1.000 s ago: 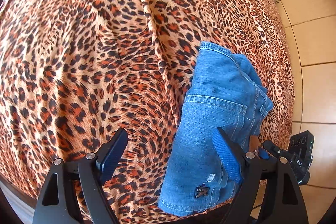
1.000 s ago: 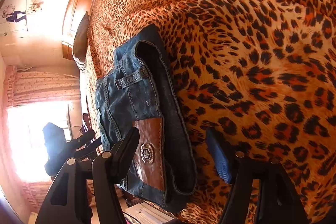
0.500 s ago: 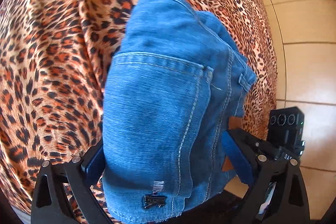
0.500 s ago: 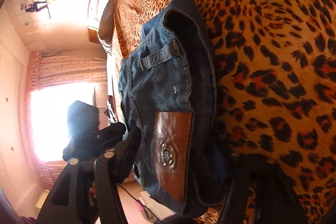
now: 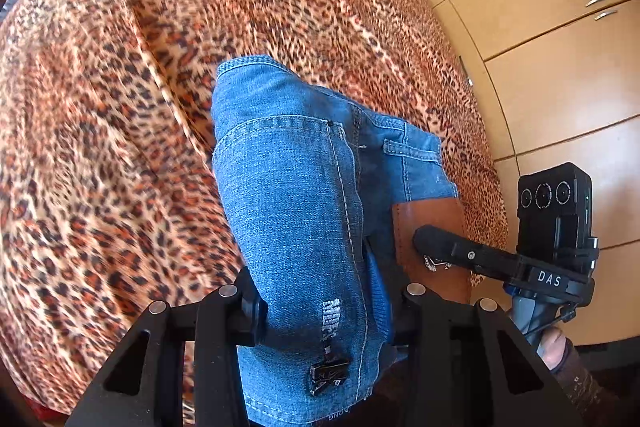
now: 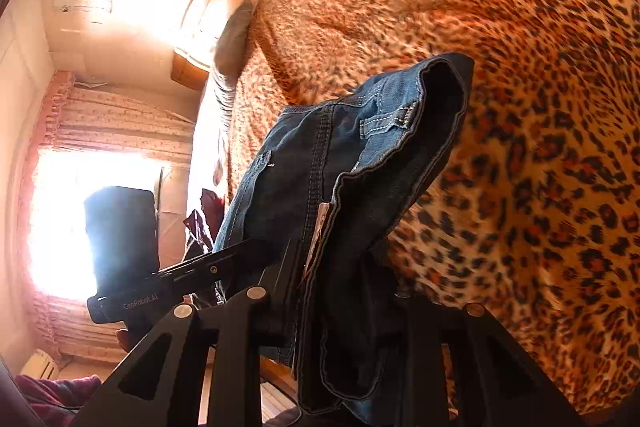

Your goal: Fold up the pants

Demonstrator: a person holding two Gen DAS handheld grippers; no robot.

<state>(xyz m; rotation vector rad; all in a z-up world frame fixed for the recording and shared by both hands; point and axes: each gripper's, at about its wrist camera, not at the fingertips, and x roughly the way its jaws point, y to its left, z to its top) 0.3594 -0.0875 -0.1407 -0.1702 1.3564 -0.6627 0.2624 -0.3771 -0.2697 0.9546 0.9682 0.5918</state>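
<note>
Blue denim pants (image 5: 304, 211), bundled into a thick folded stack, hang off the leopard-print bedspread (image 5: 120, 147) between both claws. In the left wrist view the stack rises from 6 o'clock toward the centre, back pocket facing the camera, with a brown leather patch (image 5: 432, 239) at about 4 o'clock of it.

The left gripper (image 5: 320, 311) has its jaws closing on the pocket side of the stack, and denim fills the gap between the fingers. The right gripper (image 6: 328, 311) likewise closes on the waistband edge, with cloth pinched between its fingers; in its own view the bundle stands from 6 o'clock up to about 1 o'clock, a belt loop (image 6: 386, 121) showing near the top. The right gripper's finger also crosses the patch in the left wrist view.

Risks, as judged:
- The grips sit low on a thick, many-layered stack; an inner layer could slide out and the fold come undone, because the pads press only on the outer faces.
- The free upper end droops unsupported; a quick swing could let it flop open.
- Uneven pull between the two claws could skew the stack before it is laid on the bedspread.
</note>
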